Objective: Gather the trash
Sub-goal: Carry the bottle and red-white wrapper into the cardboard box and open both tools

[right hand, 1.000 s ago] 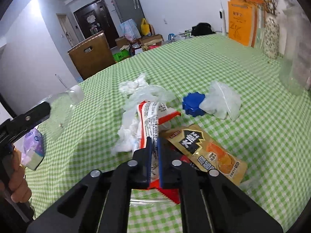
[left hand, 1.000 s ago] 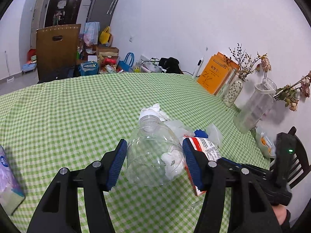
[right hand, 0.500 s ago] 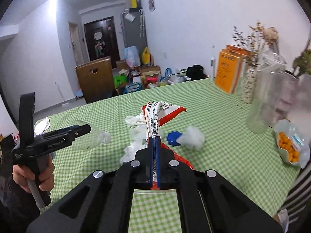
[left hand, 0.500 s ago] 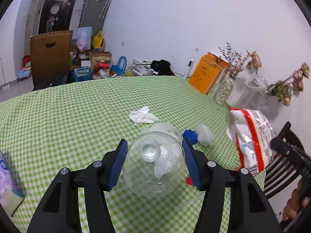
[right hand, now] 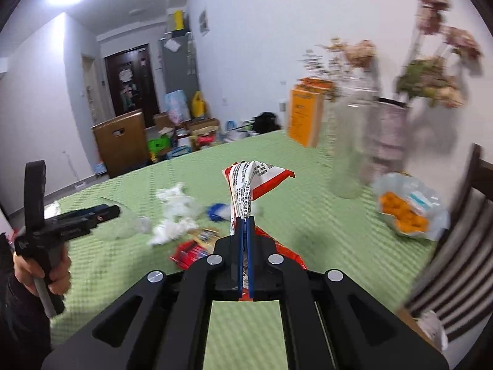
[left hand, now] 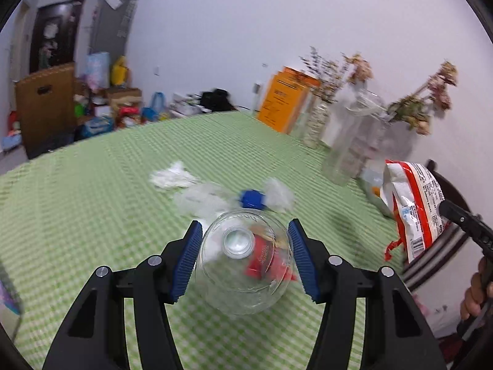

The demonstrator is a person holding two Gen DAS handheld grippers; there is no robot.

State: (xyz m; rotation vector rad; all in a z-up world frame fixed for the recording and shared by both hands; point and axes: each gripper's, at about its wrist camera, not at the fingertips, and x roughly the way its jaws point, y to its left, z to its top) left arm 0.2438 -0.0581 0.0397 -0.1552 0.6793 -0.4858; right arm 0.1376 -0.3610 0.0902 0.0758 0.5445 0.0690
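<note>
My left gripper is shut on a clear plastic bottle, cap end pointing away, held above the green checked table. My right gripper is shut on a red and white snack bag, lifted off the table; the bag also shows in the left wrist view. On the table lie white crumpled tissues, a blue cap beside a clear plastic wrap, and red wrappers.
Glass vases with dried flowers and an orange box stand along the wall side. An open bag of orange snacks lies near a dark chair. Boxes and bags clutter the floor beyond the table.
My right gripper has lifted the snack bag off the table and carried it right, towards the chair. My left gripper has tilted the bottle so its cap points away.
</note>
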